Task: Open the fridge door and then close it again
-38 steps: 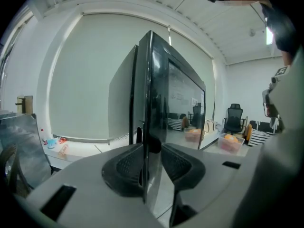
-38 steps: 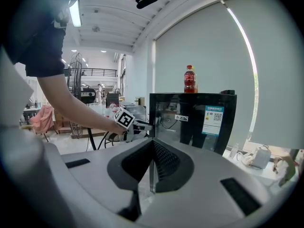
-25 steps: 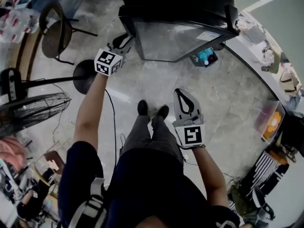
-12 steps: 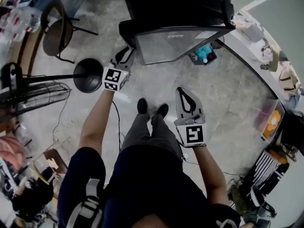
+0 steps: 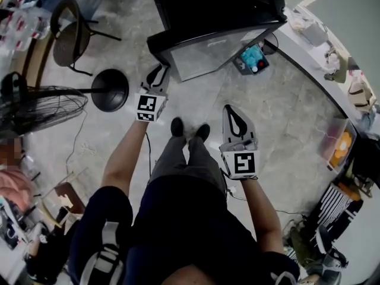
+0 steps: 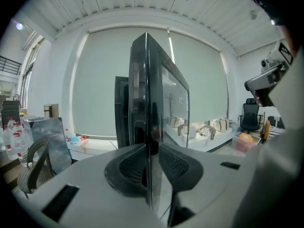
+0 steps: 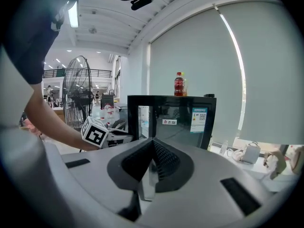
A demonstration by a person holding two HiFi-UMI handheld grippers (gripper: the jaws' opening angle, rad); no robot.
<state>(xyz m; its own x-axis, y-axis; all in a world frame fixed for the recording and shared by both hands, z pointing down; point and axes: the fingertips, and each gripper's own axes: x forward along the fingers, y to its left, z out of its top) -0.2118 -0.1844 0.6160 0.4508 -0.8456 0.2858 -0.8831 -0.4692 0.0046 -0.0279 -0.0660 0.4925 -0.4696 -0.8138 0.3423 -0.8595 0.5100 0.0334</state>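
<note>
Fridge door [image 5: 217, 51] stands ajar on the fridge [image 5: 214, 5] across the floor, its tall free edge upright and dead ahead, caught between the jaws of the left gripper [image 5: 159, 71], which have just been closing and pinch it. Glass face looks back at the person. The right gripper [image 5: 233, 110], jaws together and empty, hangs well short, so I'd call the swing the left's.

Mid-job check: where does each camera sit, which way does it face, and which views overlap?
Head view: on the person's head, facing steeply down at the fridge door; shows arms, legs, left tool, right tool.
Left gripper view: rides the left tool, looking edge-on along the door, held between jaws that have just been closing.
Right gripper view: rides the shut, empty right tool, facing the fridge front; shows the left forearm.
Shared: head and right gripper views both show the left tool on the door.
</note>
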